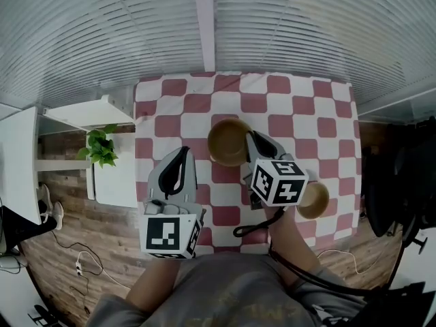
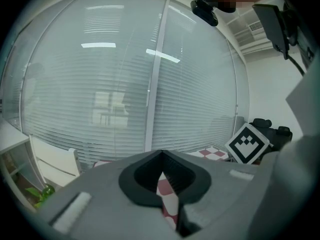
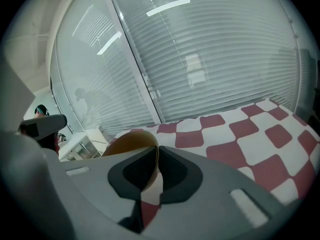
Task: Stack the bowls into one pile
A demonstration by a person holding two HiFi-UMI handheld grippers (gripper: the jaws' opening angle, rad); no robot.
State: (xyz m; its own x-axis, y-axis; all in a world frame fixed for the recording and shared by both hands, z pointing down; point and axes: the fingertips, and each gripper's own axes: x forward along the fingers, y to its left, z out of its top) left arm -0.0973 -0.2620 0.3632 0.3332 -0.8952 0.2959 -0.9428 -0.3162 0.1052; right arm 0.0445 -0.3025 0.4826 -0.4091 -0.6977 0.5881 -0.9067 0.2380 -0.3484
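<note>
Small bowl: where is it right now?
Head view: the small bowl sits on the checkered table toward its near-right corner, just right of the right hand-held gripper, apart from the larger bowl that gripper pinches by the rim.

Head view looks down; both gripper views face blinds (image 2: 100, 84).

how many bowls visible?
2. One bowl mid-table, rim in the right hand-held gripper; second bowl near the table's right edge, partly behind that gripper. Others may be hidden.
</note>
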